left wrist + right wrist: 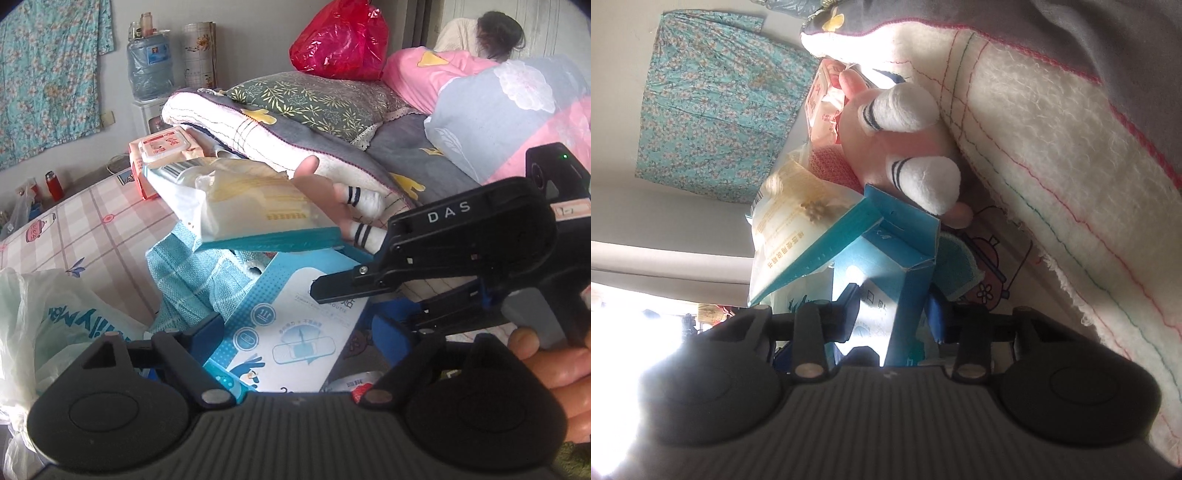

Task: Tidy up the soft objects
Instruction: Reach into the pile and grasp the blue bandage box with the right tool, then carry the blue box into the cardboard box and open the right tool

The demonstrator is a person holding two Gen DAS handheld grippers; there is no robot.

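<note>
A blue-and-white carton [295, 328] stands open on the bed, its lid [273, 242] tipped up. A white-and-yellow soft pack [255, 199] rests on that lid. Behind it lies a pink plush toy [347, 201] with white striped socks. My left gripper [299, 328] is open, its blue pads either side of the carton's face. My right gripper [354, 301] comes in from the right, a hand [546, 362] on its trigger. In the right wrist view the right gripper [894, 314] is shut on the carton [908, 280], a pad on each side of its narrow wall, with the plush toy [905, 147] beyond.
A teal towel [188, 273] lies bunched left of the carton, with a white plastic bag [51, 325] nearer me. A pink wipes pack [166, 146] sits behind. A folded cream blanket [258, 122], pillows [314, 98] and a red bag [340, 37] crowd the bed's far side.
</note>
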